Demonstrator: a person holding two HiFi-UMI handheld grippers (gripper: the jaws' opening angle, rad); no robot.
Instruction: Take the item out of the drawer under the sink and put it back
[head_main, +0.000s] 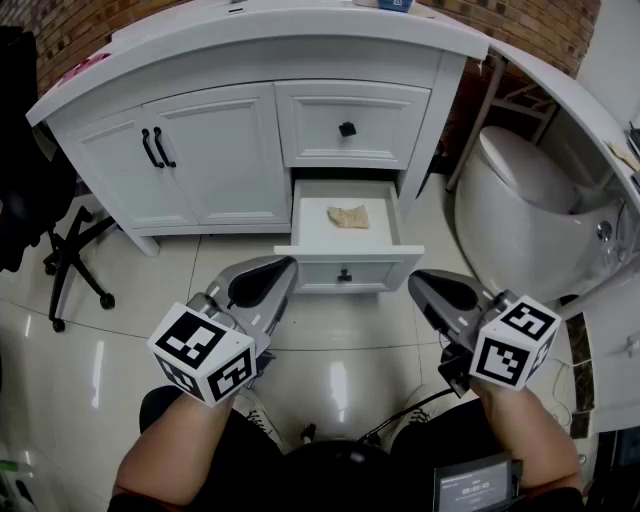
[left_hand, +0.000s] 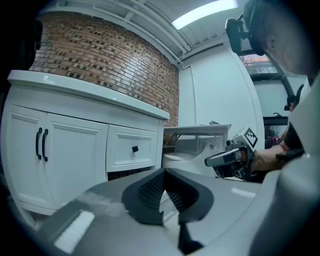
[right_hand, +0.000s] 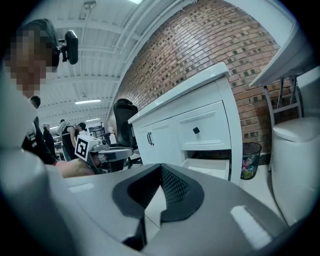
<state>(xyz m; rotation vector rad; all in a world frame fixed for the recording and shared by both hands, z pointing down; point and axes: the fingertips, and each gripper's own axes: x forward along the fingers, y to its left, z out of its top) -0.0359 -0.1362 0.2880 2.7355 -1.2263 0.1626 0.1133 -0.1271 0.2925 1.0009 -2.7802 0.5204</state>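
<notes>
While the drawer (head_main: 372, 270) stands open in the head view, the tan item (head_main: 348, 216) lies inside, with the left gripper (head_main: 283, 263) and right gripper (head_main: 415, 280) nearer. Left gripper view: fingers (left_hand: 150, 189) together, empty. Right gripper view: fingers (right_hand: 176, 189) together, empty.

The small crumpled tan scrap of cloth or paper (head_main: 348, 216) is just lying flat in the white wooden bottom drawer (head_main: 312, 232), a bit right of centre. The drawer's pulled well out, little black knob (head_main: 344, 274) on its front panel.
</notes>
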